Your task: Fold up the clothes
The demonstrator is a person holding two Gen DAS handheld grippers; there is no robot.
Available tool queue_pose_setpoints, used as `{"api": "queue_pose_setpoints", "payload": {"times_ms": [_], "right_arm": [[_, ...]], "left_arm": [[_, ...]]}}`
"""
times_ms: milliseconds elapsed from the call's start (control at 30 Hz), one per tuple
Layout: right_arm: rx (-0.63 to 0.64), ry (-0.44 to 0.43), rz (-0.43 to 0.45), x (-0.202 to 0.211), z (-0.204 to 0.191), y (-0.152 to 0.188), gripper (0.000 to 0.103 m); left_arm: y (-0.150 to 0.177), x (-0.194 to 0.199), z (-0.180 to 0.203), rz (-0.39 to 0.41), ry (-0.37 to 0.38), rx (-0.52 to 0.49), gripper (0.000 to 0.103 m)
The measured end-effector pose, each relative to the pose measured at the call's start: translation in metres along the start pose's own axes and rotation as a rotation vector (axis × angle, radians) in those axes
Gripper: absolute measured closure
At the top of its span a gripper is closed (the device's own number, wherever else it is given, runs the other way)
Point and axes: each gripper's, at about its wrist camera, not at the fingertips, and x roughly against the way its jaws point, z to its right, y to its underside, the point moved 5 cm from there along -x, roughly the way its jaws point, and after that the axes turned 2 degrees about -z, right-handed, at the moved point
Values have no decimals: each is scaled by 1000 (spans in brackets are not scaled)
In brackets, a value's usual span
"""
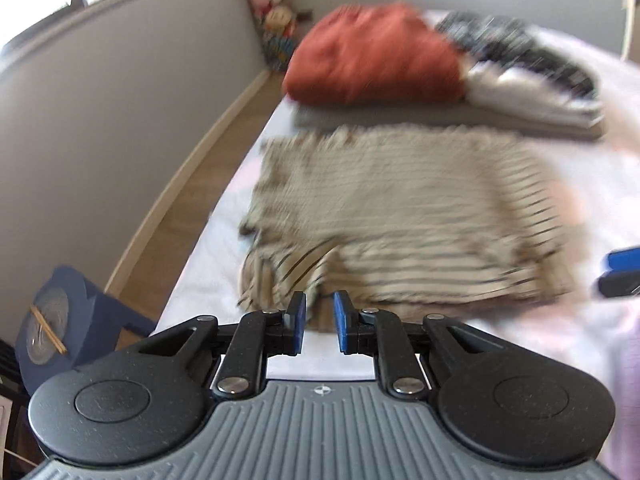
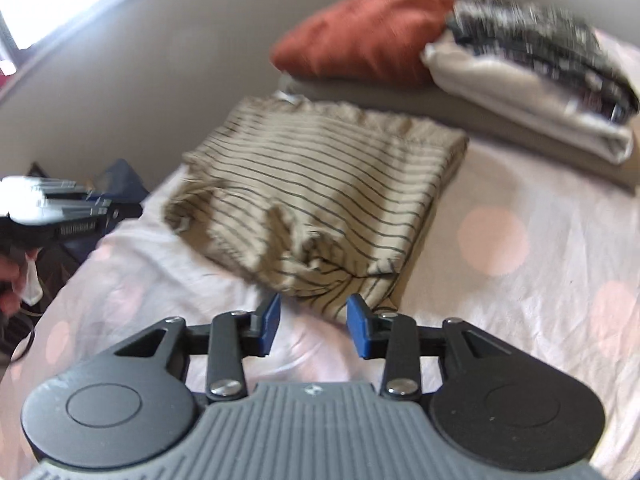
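A striped beige garment (image 2: 316, 204) lies folded into a rough rectangle on the bed (image 2: 520, 280), near its left edge, with the sheet showing all around it. Behind it, against the far end of the bed, sits a stack of other clothes: a rust-red piece (image 2: 360, 36), a white piece (image 2: 532, 96) and a dark patterned one (image 2: 536, 32) on top of a flat grey layer (image 1: 440, 120). The left gripper (image 1: 319, 322) hovers at the near edge of the garment with its jaws a narrow gap apart and nothing between them; the right gripper (image 2: 314, 326) hovers at the near right corner, jaws set wider, also empty. Both views are smeared by motion, so fine detail of the cloth edges is hard to read. The main risk from here, as I judge it, is the near left corner: the cloth there is bunched and puckered rather than flat, and a grab into it could catch only the top layer, so that lifting peels the fold open instead of carrying the whole stack of layers. Uneven grips between the two sides could also skew the rectangle, and a pull toward the left could drag it over the bed's edge to the floor (image 1: 168, 240). The garment's long axis seems to run from the near edge toward the stack, with the stripes crossing it from side to side; which end is the collar I cannot tell.
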Motion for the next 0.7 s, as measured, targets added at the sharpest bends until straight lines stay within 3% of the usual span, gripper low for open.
{"api": "queue_pose_setpoints", "payload": {"times_ms": [100, 233, 367, 533, 600, 700], "right_arm": [[25, -11, 45, 21, -12, 14, 60], [58, -24, 104, 49, -27, 33, 59], [77, 21, 154, 78, -34, 47, 47], [74, 27, 185, 106, -42, 52, 35], [89, 21, 207, 118, -46, 53, 34], [94, 30, 253, 132, -53, 54, 32]], "left_arm": [[-3, 40, 15, 54, 49, 17, 80], [1, 80, 33, 71, 85, 20, 61], [10, 118, 48, 101, 47, 12, 55], [20, 157, 56, 145, 80, 46, 47], [23, 171, 58, 156, 96, 52, 46], [24, 185, 62, 172, 60, 59, 40]]}}
